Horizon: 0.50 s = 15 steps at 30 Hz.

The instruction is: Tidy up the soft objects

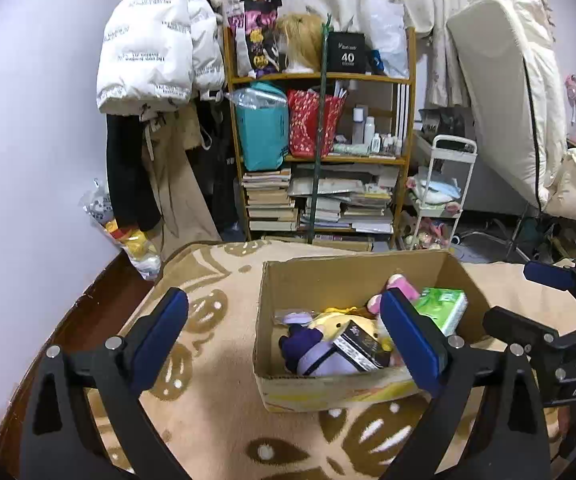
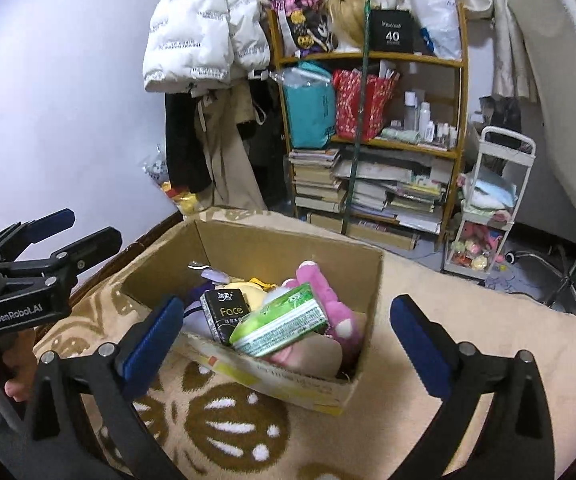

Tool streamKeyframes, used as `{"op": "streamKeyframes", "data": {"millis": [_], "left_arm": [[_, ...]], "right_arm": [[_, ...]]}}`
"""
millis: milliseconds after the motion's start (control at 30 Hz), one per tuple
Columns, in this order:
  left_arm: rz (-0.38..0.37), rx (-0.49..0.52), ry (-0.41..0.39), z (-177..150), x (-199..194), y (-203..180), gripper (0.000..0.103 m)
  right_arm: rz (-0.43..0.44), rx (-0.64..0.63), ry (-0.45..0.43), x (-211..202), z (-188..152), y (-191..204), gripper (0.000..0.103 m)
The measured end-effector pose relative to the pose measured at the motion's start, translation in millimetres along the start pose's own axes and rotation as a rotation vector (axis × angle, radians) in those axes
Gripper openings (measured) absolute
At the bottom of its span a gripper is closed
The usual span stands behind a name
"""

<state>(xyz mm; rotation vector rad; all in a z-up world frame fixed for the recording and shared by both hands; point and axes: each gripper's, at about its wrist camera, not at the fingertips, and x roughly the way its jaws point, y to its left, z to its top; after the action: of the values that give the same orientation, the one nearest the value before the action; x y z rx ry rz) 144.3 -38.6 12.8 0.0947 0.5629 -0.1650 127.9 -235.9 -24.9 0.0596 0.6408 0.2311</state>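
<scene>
Hovering with jaws spread wide and empty, the left gripper [image 1: 284, 332] and right gripper [image 2: 288, 330] face the cardboard box [image 2: 288, 246]. Just ahead, inside it, lie a green tissue pack [image 2: 280, 322], a black pack [image 2: 226, 314], a pink plush [image 2: 330, 300] and what seems a purple toy [image 1: 320, 354].

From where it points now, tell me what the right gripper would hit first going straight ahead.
Most likely the green tissue pack, lying on top in the cardboard box. The right gripper is open and empty, aimed down at it. Depth is hard to judge; the box's near wall could come first.
</scene>
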Motion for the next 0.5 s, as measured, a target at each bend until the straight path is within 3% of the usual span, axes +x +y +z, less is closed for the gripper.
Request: {"op": "streamKeyframes", "data": {"millis": [500], "left_arm": [[0.026, 0.003, -0.116, -22, -88, -15, 0.1]], "right_arm": [[-0.011, 0.045, -0.138, -92, -9, 3, 0.103]]}}
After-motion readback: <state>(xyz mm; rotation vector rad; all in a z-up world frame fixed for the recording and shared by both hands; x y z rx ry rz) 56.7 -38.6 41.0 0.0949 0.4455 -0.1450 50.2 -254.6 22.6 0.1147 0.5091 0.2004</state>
